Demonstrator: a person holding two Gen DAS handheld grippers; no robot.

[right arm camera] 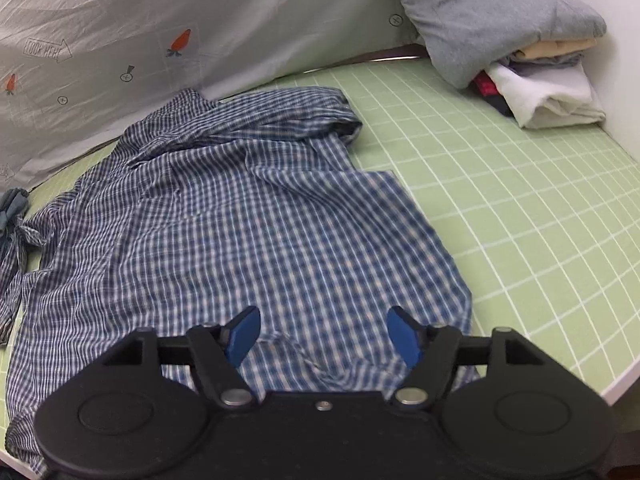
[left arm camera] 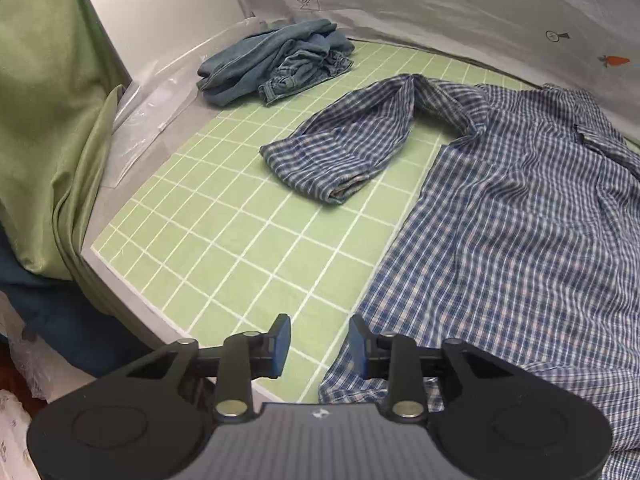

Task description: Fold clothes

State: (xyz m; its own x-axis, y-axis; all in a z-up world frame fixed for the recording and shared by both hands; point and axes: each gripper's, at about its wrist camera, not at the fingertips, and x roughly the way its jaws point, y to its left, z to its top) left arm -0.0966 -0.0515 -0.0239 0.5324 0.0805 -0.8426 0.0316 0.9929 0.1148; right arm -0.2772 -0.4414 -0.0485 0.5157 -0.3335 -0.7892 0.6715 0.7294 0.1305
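Note:
A blue and white checked shirt [left arm camera: 520, 220] lies spread on the green grid mat [left arm camera: 240, 248], one sleeve [left arm camera: 348, 144] stretched out to the left. My left gripper [left arm camera: 320, 350] is open and empty, hovering at the shirt's lower left hem corner. In the right wrist view the same shirt [right arm camera: 260, 220] fills the middle, with its right sleeve folded over the body. My right gripper [right arm camera: 324, 340] is open and empty just above the rumpled lower hem.
Crumpled blue jeans [left arm camera: 276, 64] lie at the mat's far left corner. A pile of folded clothes [right arm camera: 520, 40] sits at the far right corner. A grey sheet with carrot prints [right arm camera: 160, 40] hangs behind. Green fabric [left arm camera: 44, 120] hangs at the left.

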